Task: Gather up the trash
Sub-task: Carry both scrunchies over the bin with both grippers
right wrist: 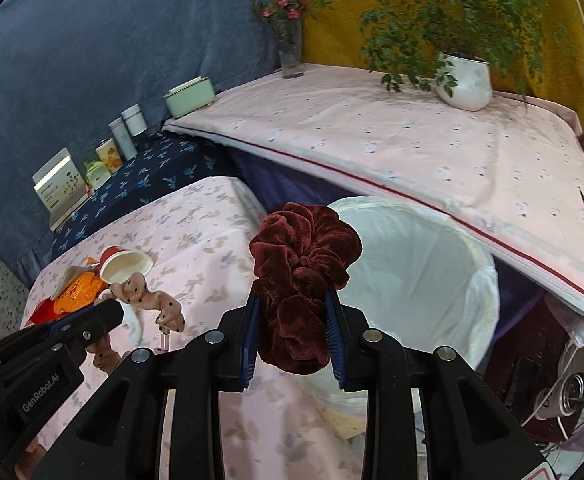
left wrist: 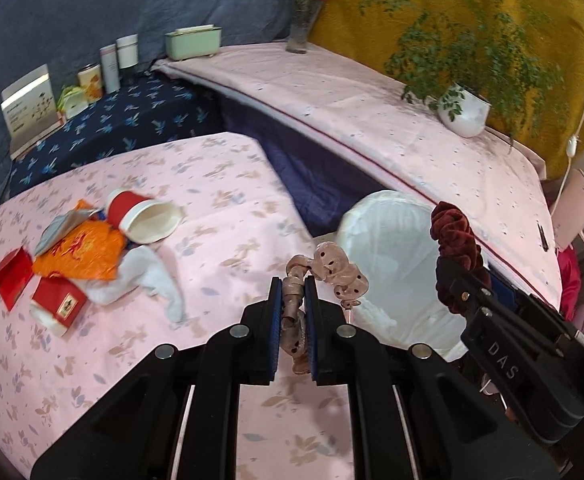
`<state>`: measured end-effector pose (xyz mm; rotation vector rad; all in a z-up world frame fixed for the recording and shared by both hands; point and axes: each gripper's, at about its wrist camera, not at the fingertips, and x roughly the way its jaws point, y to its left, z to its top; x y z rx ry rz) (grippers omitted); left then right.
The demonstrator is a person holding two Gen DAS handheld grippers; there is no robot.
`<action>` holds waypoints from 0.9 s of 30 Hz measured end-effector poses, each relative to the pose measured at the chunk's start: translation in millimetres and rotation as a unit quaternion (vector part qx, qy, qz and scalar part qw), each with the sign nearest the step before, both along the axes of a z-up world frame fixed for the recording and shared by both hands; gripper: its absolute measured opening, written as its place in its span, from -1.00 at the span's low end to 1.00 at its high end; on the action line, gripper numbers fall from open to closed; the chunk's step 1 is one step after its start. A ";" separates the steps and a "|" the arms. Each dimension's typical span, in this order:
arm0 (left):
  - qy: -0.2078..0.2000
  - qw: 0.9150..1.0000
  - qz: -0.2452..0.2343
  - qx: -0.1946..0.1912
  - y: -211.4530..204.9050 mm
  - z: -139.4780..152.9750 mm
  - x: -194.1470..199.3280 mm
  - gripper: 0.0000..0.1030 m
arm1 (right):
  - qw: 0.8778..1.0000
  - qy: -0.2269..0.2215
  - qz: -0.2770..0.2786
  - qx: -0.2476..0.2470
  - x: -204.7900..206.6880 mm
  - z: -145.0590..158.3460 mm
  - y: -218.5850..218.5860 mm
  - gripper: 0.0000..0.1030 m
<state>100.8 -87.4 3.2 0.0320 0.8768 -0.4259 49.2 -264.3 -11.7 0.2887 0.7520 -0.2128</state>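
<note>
Two scrunchies up: one beige dotted [left wrist: 334, 270], one maroon velvet [right wrist: 302, 264]. One lined bin [right wrist: 420, 264] centre-right. Lower left: two red cartons [left wrist: 57, 304], one paper cup [left wrist: 143, 218]. Top: one vase [left wrist: 302, 26], one potted plant [left wrist: 466, 110].

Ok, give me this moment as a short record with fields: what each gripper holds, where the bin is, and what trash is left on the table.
left gripper: shut on the beige dotted scrunchie
right gripper: shut on the dark red velvet scrunchie
bin: white-lined, open, beside the pink floral table
left on table: red paper cup on its side, orange wrapper, red boxes, white tissue
</note>
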 end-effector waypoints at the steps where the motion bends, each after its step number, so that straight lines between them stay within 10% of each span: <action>1: -0.002 1.000 -0.005 0.000 -5.7 1.1 -0.6 -0.80 | 1.000 -0.001 -0.005 0.000 -2.8 -0.2 -5.3 -0.46; 27: -0.001 0.998 -0.069 -0.004 -88.2 5.2 12.5 -0.69 | 0.998 0.016 -0.057 0.015 -13.9 -20.5 -66.3 -0.35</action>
